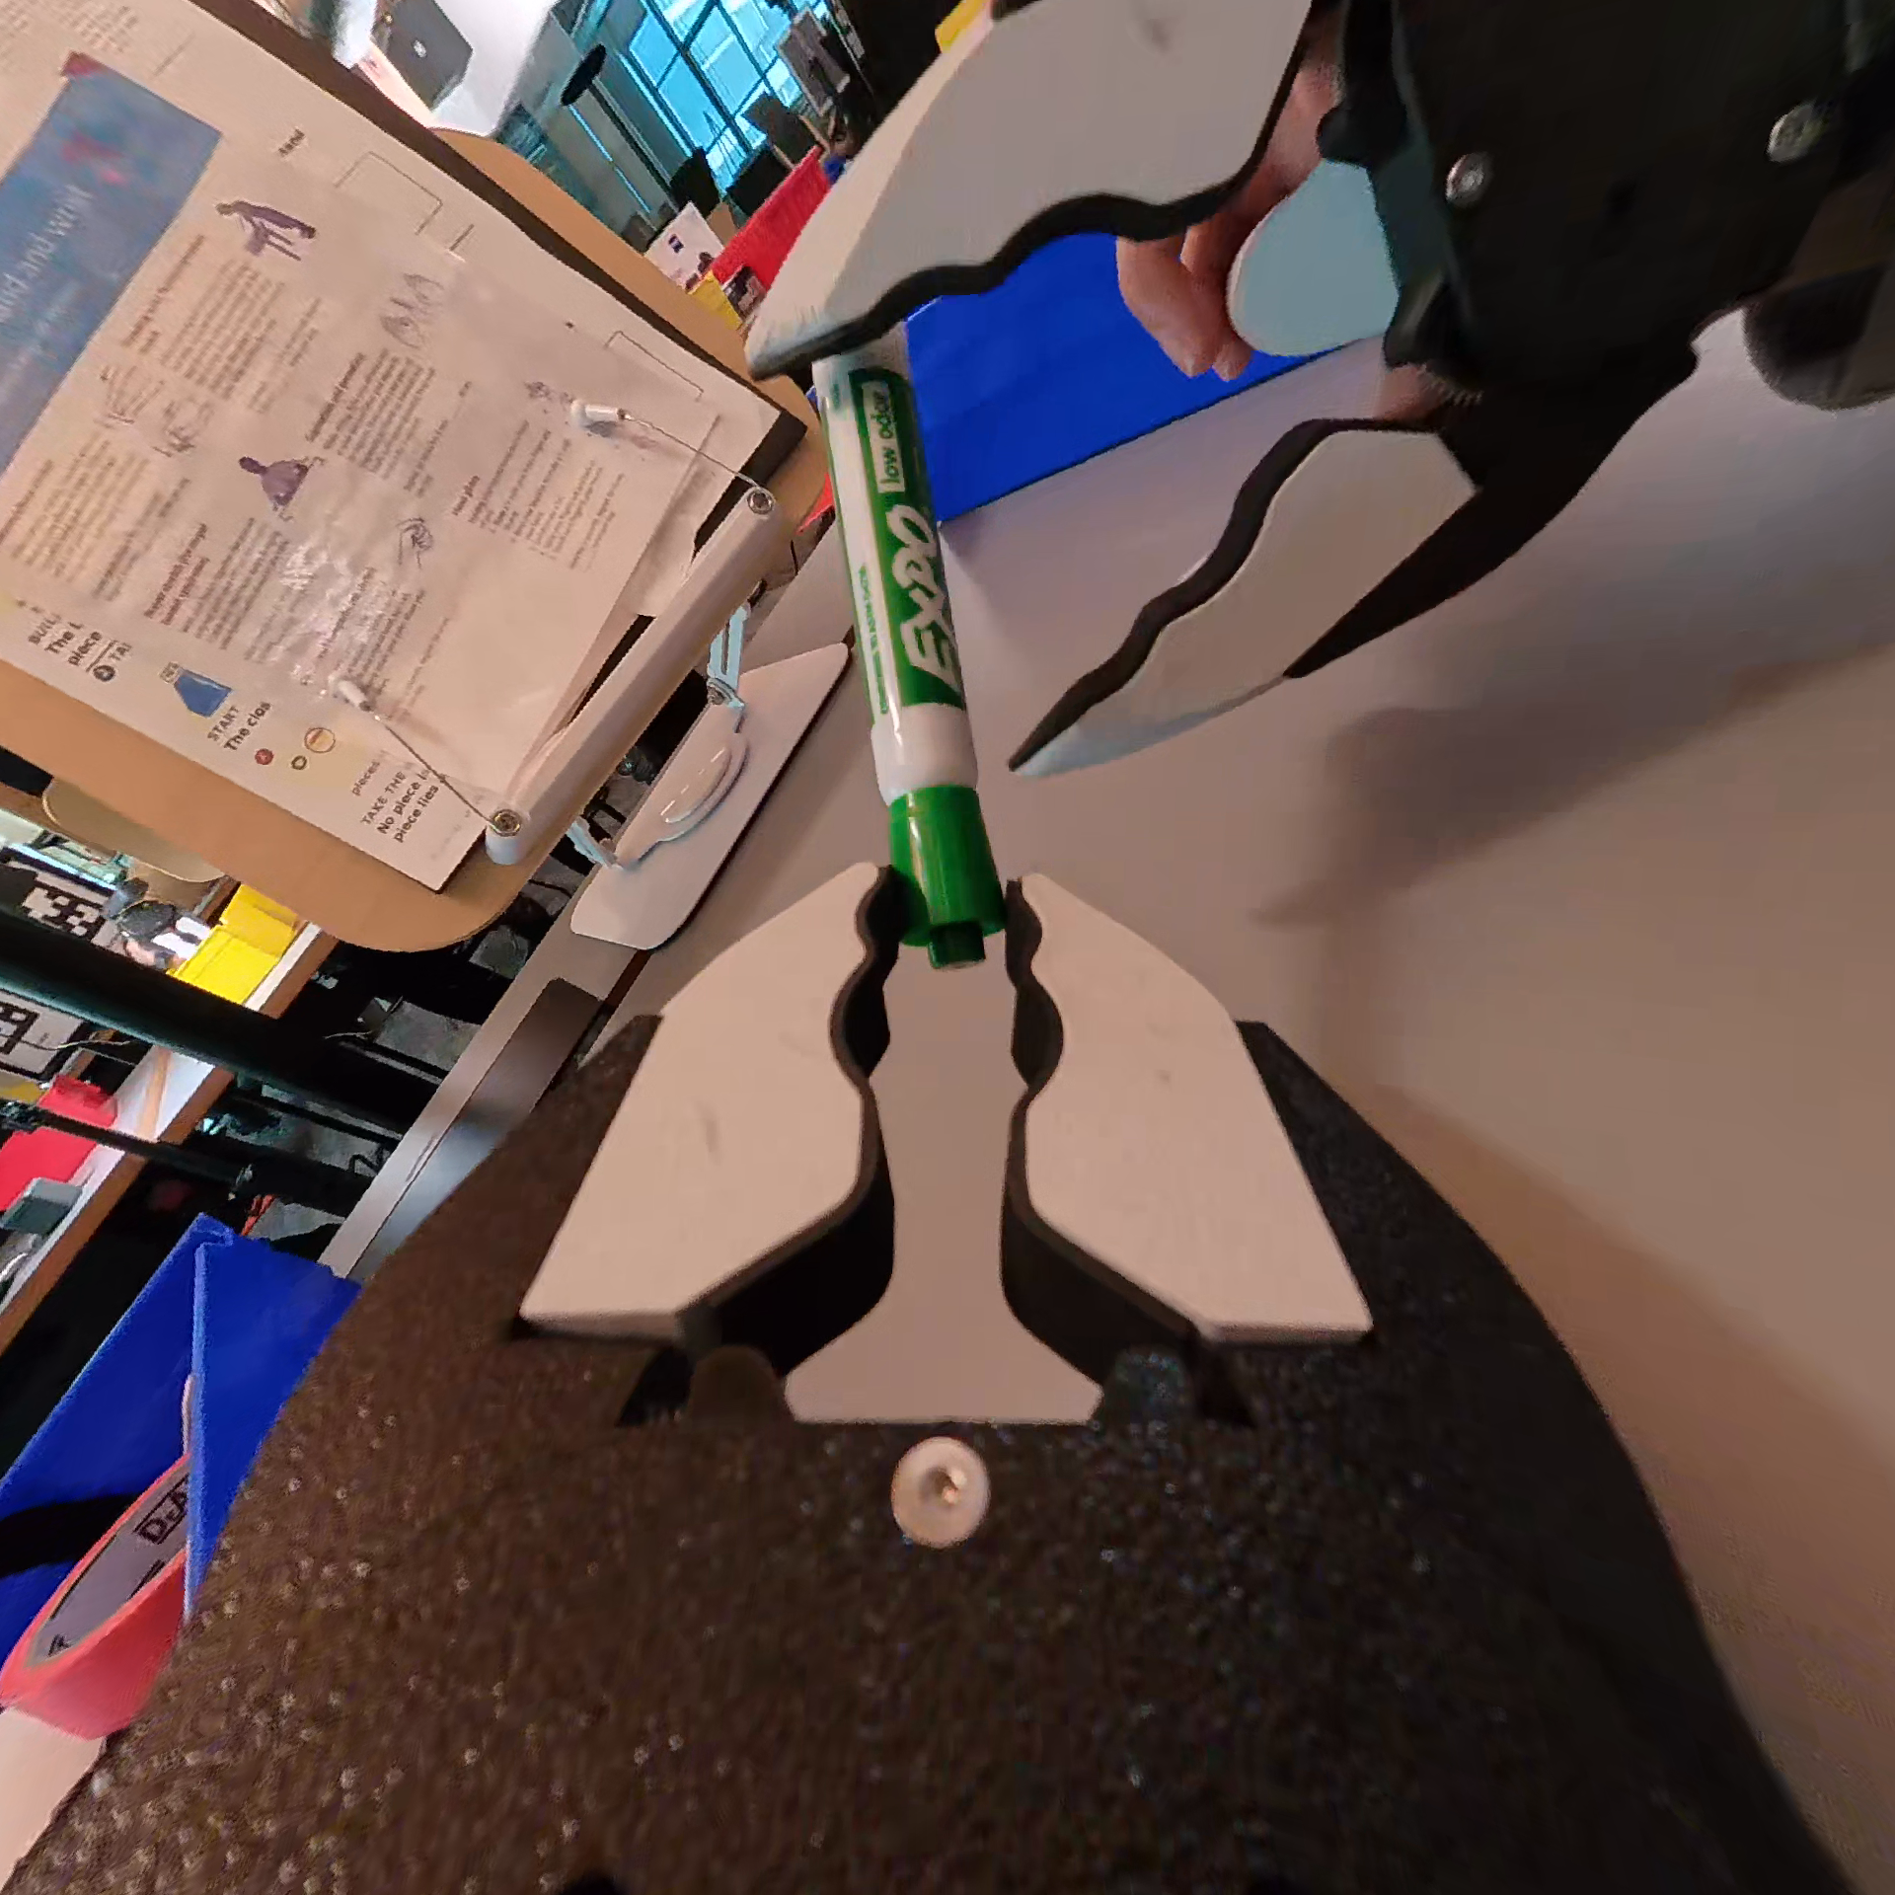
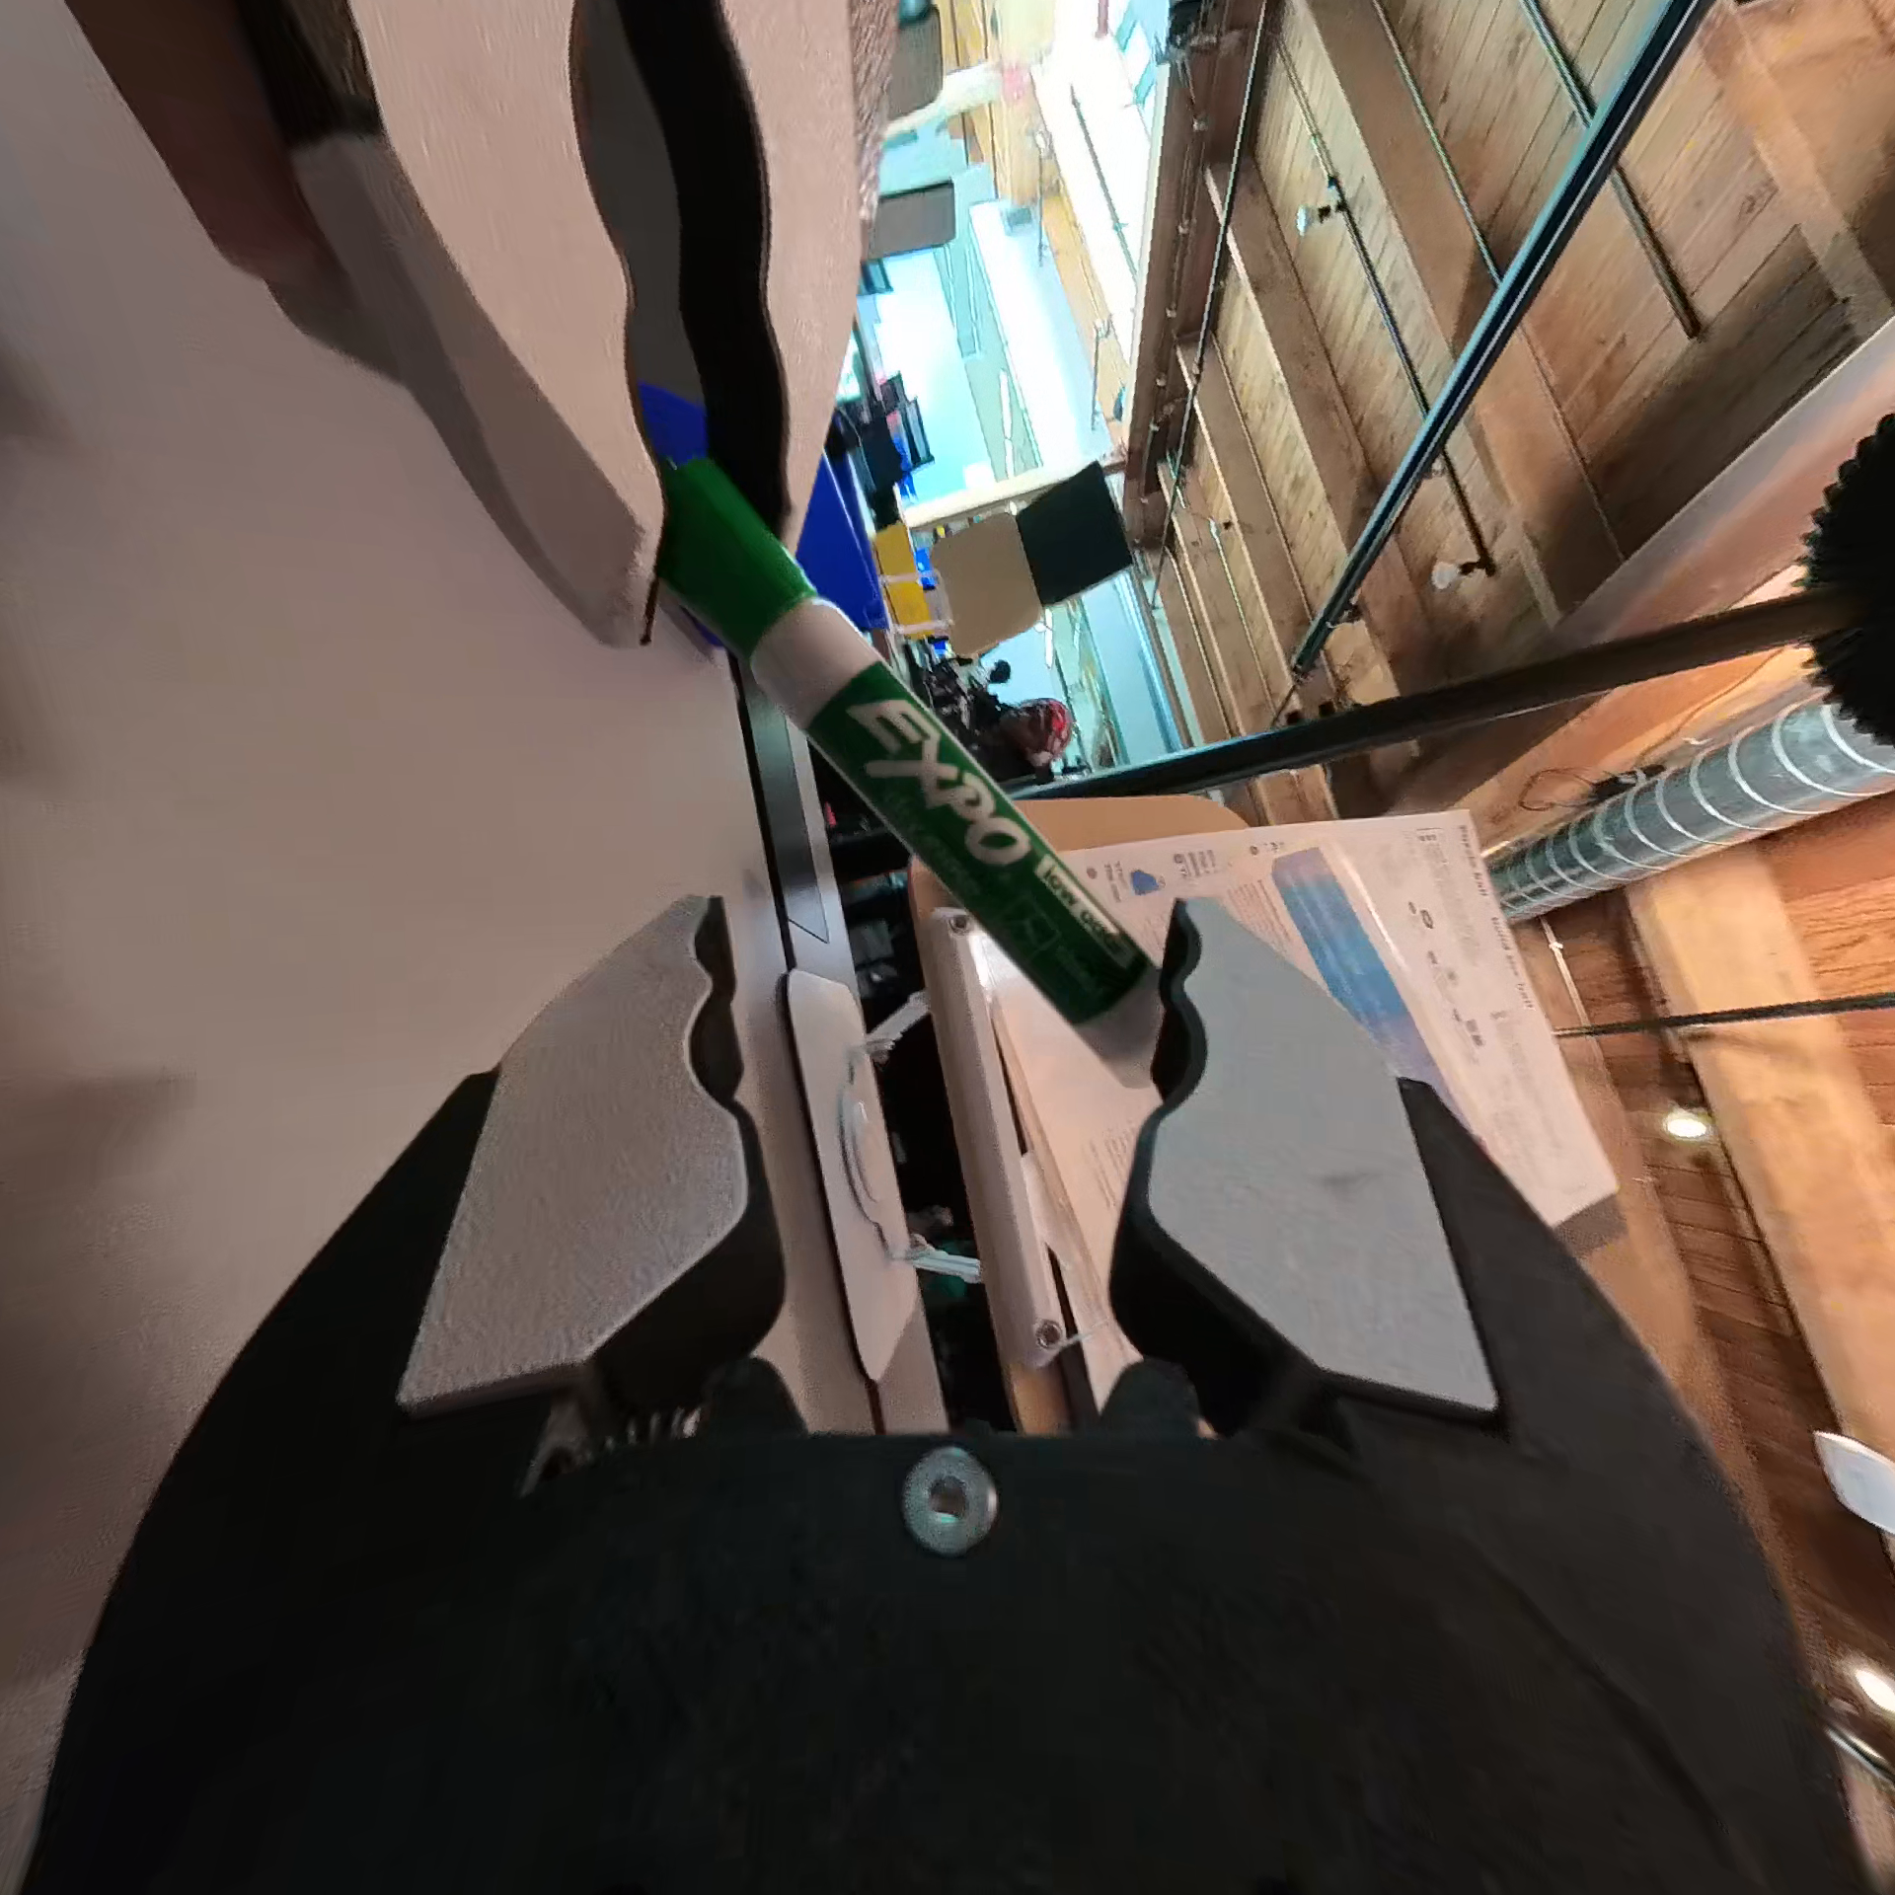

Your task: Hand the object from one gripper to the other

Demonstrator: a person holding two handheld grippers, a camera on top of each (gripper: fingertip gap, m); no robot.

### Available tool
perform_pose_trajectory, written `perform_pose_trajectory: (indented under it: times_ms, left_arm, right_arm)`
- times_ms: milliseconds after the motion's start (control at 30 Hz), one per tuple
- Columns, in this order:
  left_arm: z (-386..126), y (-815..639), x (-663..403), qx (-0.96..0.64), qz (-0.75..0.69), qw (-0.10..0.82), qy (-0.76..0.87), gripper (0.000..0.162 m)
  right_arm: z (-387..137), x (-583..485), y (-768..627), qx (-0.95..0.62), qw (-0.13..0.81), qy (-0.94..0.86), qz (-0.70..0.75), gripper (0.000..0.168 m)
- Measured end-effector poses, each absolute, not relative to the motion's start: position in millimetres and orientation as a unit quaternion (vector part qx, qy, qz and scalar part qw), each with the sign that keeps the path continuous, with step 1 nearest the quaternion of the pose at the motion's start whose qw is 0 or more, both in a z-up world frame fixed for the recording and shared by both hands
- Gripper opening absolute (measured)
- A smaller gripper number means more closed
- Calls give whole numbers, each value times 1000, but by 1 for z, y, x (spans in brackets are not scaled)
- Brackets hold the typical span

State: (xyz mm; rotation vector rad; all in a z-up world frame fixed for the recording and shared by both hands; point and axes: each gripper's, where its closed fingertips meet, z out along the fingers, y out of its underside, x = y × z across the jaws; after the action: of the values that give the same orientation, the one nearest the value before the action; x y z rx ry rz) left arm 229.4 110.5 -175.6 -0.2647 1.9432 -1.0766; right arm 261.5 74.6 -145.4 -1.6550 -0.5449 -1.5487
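Left wrist view: my left tool is clamped on the green cap end of the marker, held in the air above the table; the right tool stands spread around the barrel.

Right wrist view: my right tool gapes, its right finger touching the marker's far end. I'd centre the barrel, close firmly, then release the left.
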Motion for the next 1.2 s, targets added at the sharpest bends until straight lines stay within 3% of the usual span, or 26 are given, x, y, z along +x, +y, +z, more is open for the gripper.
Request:
perform_pose_trajectory:
  times_ms: [100, 167, 267, 367, 433, 533, 667, 833, 933, 1067, 1200]
  left_arm:
    - [-179, 109, 229, -102, -427, 432, 788, 20]
    - [-181, 109, 228, -99, -422, 430, 792, 20]
    - [-175, 105, 226, -94, -444, 436, 777, 20]
    - [-144, 104, 221, -104, -531, 460, 704, 20]
    - [-129, 108, 219, -142, -593, 425, 668, 35]
    - [-117, 109, 213, -170, -664, 353, 636, 45]
    - [-107, 100, 204, -171, -722, 283, 607, 39]
    - [-105, 100, 201, -164, -731, 276, 602, 20]
    - [-107, 100, 203, -170, -721, 276, 613, 20]
    - [-113, 109, 216, -200, -688, 313, 624, 20]
    - [-135, 118, 231, -212, -594, 381, 676, 20]
  right_arm:
    - [-146, 266, 72, -641, 363, -225, -637, 60]
    - [-142, 268, 69, -636, 350, -224, -651, 33]
    - [-145, 274, 65, -655, 331, -218, -643, 25]
    - [-145, 275, 65, -680, 380, -169, -604, 22]
    - [-139, 272, 67, -691, 459, -109, -548, 20]
    - [-132, 253, 84, -700, 589, -34, -403, 20]
    - [-127, 217, 118, -690, 700, 21, -181, 21]
    - [-137, 198, 134, -704, 703, 9, -104, 20]
    - [-139, 196, 133, -703, 709, 19, -46, 21]
    - [-128, 201, 110, -676, 733, -14, -75, 58]
    - [-105, 207, 96, -642, 760, -3, -103, 58]
